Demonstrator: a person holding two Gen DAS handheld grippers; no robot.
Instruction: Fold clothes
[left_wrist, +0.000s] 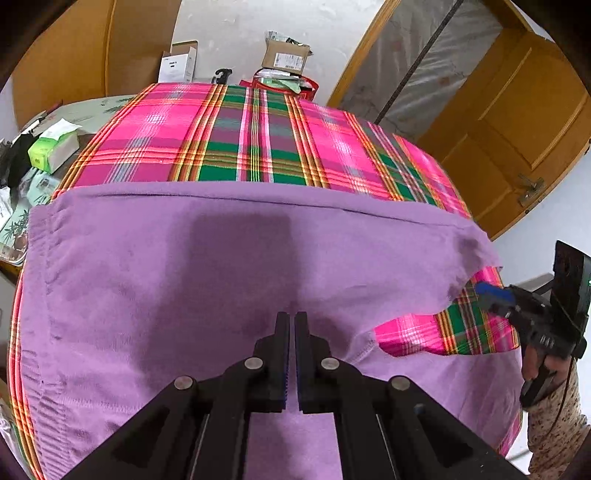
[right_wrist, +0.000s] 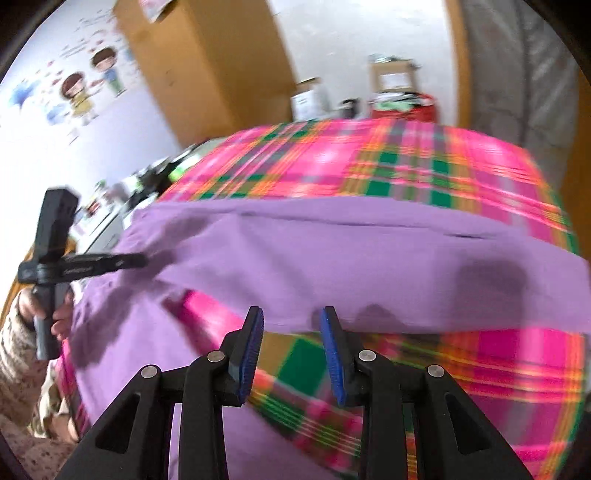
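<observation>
Left gripper (left_wrist: 291, 314) was closed empty over my purple garment (left_wrist: 184, 277); right gripper (right_wrist: 291, 314) hovered parted, needing the hem next.

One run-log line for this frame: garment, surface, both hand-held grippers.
garment: purple garment spread flat | surface: pink plaid cloth | left hand-held gripper: shut, nothing visibly held | right hand-held gripper: open, empty
</observation>
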